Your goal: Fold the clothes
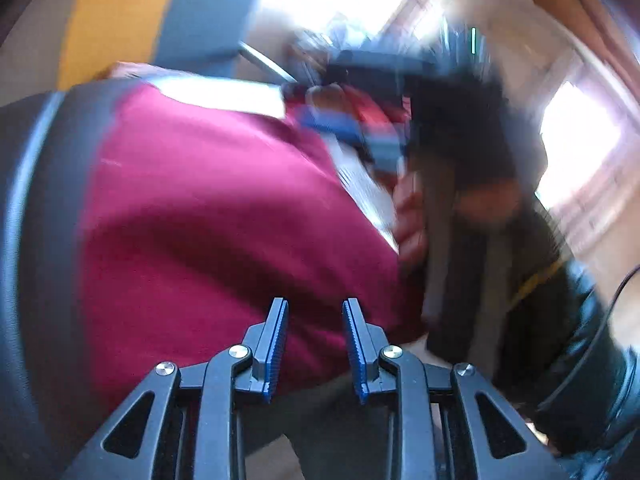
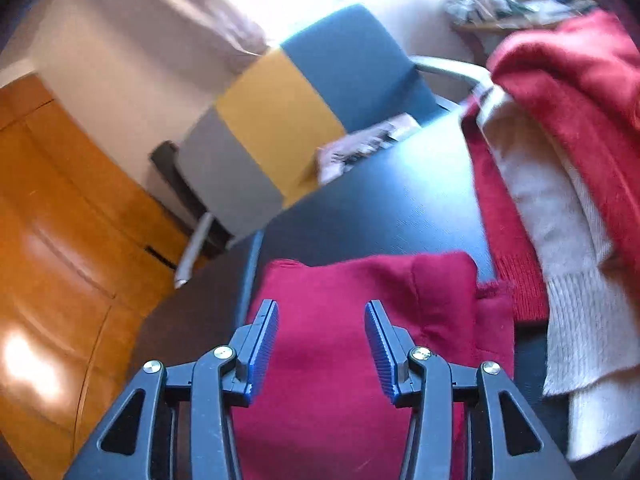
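A dark red garment (image 1: 208, 216) lies spread on the dark table (image 1: 36, 208) in the left wrist view. My left gripper (image 1: 315, 308) hovers over its near edge, jaws apart with nothing between them. In the right wrist view the same red garment (image 2: 352, 344) lies folded below my right gripper (image 2: 321, 308), whose blue pads stand apart over the cloth without pinching it. The other gripper, held in a hand (image 1: 412, 216), shows blurred at the garment's right side in the left wrist view.
A pile of a red knit (image 2: 572, 92) and a cream knit (image 2: 568, 288) lies on the table's right side. A chair (image 2: 288, 120) in grey, yellow and blue stands behind the table (image 2: 384, 200). Orange wooden floor (image 2: 52, 264) lies to the left. A person in a dark jacket (image 1: 560, 320) stands at right.
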A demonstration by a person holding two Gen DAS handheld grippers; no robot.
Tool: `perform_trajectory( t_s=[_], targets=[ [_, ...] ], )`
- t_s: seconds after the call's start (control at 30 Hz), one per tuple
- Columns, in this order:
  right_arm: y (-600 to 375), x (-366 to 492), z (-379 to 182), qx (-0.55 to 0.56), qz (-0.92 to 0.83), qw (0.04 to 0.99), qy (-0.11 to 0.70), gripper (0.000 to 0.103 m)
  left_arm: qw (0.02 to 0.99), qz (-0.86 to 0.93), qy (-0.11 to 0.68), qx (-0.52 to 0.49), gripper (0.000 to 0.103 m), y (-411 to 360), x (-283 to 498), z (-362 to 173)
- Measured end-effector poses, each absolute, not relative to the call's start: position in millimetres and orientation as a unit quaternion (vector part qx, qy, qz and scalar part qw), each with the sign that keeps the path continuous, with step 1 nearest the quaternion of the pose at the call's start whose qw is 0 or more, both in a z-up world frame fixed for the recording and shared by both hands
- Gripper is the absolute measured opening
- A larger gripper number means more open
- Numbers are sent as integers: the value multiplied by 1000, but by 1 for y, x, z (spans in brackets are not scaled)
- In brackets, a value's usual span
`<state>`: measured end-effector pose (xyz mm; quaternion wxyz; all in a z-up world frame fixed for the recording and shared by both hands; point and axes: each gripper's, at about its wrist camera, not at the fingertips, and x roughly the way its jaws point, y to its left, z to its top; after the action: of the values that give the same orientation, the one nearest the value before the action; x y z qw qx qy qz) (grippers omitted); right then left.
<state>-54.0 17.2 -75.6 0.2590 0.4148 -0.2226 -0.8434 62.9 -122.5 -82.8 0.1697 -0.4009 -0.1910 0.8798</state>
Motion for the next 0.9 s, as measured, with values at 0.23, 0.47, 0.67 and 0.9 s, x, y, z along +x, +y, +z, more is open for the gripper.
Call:
perform_trajectory(
  t_s=[0.23,0.47,0.67,0.9],
  targets=[
    [31,-59,-118,397,-875,194,-195,35,119,897,-164,-393,30,-141,45,-88],
    [-6,-70,-119,359,-881,303,-51,54,138,877,-179,-424,28,-137,63,-122],
    [-50,-73,-118,346,-860,372,45,55,92,891,-205,-394,24,-158,87,-101],
    [-37,-79,-119,348,-857,379,12,55,9,925,-204,-322,29,-197,46,-42]
  ],
)
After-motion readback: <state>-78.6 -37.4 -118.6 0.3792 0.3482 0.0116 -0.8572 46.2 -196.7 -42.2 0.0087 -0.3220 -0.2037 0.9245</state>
